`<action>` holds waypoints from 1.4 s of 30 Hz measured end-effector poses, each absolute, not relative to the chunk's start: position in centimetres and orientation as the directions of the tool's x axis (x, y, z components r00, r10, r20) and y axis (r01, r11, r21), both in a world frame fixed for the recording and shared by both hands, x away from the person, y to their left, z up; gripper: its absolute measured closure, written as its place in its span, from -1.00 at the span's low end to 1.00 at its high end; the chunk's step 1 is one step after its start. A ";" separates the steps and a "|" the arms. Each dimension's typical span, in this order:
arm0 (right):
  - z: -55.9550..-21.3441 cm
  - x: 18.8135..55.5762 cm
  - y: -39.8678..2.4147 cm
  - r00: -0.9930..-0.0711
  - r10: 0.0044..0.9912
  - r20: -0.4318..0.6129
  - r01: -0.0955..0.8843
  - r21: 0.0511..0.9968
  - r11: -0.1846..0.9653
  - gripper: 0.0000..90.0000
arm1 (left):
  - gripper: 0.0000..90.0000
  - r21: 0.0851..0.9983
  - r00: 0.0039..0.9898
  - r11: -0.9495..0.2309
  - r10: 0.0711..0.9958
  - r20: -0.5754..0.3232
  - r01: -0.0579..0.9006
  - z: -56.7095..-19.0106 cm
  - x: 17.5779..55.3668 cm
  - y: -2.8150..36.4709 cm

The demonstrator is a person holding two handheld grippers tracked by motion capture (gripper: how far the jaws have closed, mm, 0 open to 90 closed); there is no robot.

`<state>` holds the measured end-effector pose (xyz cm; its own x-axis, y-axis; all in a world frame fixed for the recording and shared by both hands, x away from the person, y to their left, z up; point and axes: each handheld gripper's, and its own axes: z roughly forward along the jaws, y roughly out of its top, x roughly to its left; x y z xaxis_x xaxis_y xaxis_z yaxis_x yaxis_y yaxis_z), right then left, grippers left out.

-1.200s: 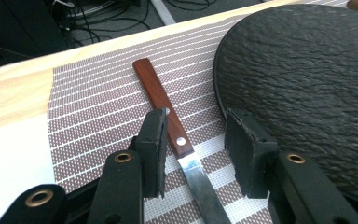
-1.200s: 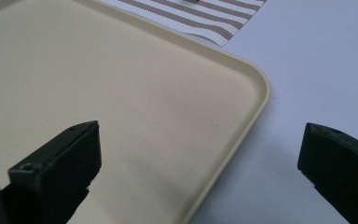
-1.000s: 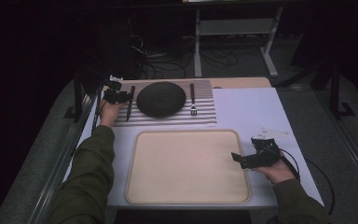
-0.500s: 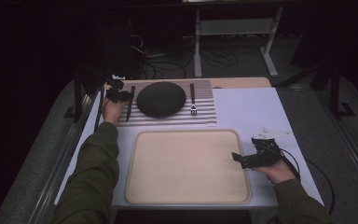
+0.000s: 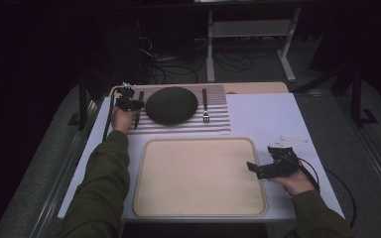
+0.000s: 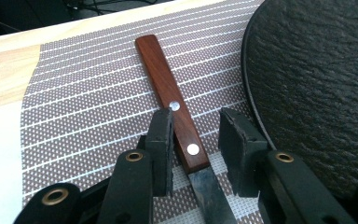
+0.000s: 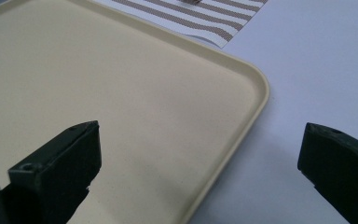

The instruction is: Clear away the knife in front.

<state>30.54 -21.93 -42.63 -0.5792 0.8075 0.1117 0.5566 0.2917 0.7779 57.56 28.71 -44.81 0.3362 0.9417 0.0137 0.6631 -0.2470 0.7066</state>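
Near the counter's right edge the right tongs [image 5: 259, 169] are hovering wide apart over the tray's [image 5: 198, 210] corner, while at the far left corner the left tongs [image 6: 195, 148] are closing around the knife [image 6: 173, 109], not yet clamping it, beside the plate [image 5: 171, 104].

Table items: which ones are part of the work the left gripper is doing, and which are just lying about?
In the job:
- knife, wooden handle between the left gripper's pads, jaws just closing, gap remains on one side
- striped placemat beneath it

Lying about:
- dark plate beside the knife
- fork
- cream tray, empty
- right gripper, open over the tray's corner
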 end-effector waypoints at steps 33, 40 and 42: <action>-42.6 30.4 -22.0 -0.580 0.807 0.110 0.555 0.779 0.293 -1.00 | 0.70 0.697 0.350 -0.285 0.935 0.052 0.658 -45.0 57.5 28.5; -42.6 30.4 -22.0 -0.579 0.808 0.112 0.555 0.780 0.290 -1.00 | 0.70 0.695 0.358 -0.283 0.933 0.040 0.661 -44.9 57.4 28.7; -42.7 30.4 -22.0 -0.578 0.808 0.114 0.557 0.779 0.288 -1.00 | 0.63 0.689 0.359 -0.295 0.932 0.054 0.662 -44.9 57.4 28.8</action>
